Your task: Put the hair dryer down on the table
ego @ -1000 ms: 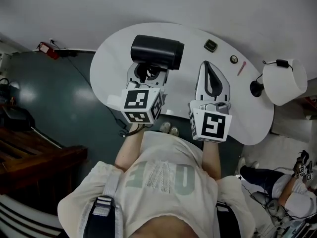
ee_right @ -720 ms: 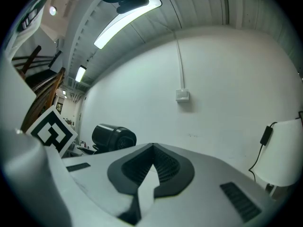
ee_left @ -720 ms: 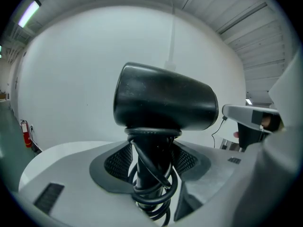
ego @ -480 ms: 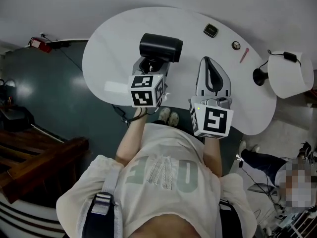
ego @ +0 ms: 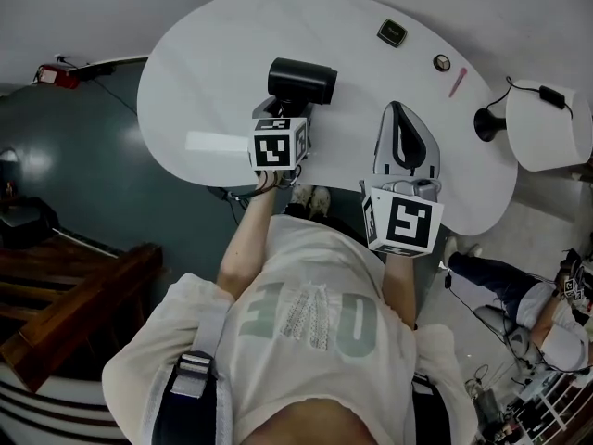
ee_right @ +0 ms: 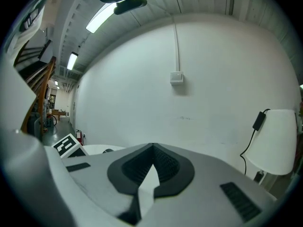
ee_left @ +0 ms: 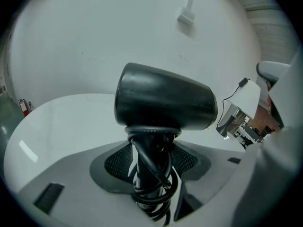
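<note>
A black hair dryer (ego: 301,82) hangs over the white oval table (ego: 213,72), its cord wound round the handle. My left gripper (ego: 285,111) is shut on that wrapped handle, just below the barrel. In the left gripper view the barrel (ee_left: 163,97) lies crosswise above the jaws and the handle (ee_left: 150,174) runs down between the two pads. Whether the dryer touches the tabletop I cannot tell. To its right my right gripper (ego: 397,111) hovers over the table with its jaws closed tip to tip and nothing in them; the right gripper view shows its tips (ee_right: 152,146) meeting.
At the table's right end stands a lamp with a white shade (ego: 554,137) and a black base (ego: 485,124). Along the far edge lie a small dark device (ego: 392,33), a round object (ego: 442,62) and a pink pen (ego: 457,82). A wooden stair (ego: 65,286) is at left.
The left gripper has carried the hair dryer forward and lower over the table, so it looks smaller. The right gripper has stayed shut beside it.
</note>
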`<state>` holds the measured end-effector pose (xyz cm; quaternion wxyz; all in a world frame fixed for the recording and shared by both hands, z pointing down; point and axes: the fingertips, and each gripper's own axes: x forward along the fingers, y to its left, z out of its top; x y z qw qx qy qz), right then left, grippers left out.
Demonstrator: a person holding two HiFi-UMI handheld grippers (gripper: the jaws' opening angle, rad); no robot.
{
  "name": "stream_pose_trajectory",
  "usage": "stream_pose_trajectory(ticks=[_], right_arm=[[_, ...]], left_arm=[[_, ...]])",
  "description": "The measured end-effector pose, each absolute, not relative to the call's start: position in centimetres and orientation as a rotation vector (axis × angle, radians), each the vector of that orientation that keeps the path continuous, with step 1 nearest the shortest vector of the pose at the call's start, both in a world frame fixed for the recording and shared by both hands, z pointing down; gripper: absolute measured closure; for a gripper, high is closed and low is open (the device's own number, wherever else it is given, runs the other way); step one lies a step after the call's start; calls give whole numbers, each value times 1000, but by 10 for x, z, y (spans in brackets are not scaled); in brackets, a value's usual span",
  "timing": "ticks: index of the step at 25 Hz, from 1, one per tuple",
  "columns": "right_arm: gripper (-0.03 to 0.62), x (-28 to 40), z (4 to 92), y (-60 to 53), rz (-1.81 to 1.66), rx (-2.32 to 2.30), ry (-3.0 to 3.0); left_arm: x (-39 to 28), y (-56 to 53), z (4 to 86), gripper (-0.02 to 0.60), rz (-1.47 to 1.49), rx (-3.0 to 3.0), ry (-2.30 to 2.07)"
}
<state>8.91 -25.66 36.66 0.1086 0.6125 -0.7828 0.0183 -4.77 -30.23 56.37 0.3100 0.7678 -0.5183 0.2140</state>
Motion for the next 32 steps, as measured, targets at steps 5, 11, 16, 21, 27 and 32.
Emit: stream_pose_trajectory(ticks=[5, 11, 16, 21, 27, 32], right_arm=[[591, 98, 371, -257, 57, 1817, -2255], [591, 105, 375, -257, 66, 1837, -2225], [591, 109, 375, -256, 65, 1848, -2210], [591, 112, 378, -256, 60, 1842, -2197], [591, 108, 375, -252, 49, 1842, -2186], [591, 110, 377, -253, 53, 1842, -2185]], left_arm=[[-50, -303, 584, 330, 616, 1971, -1342], [-40, -306, 604, 330, 763, 1947, -1318], [-37, -307, 615, 330, 819, 1941, -1313], [-35, -310, 624, 330, 837, 1920, -1312], [-34, -311, 630, 328, 928, 1909, -1290], [-30, -314, 632, 328, 948, 1912, -1291]])
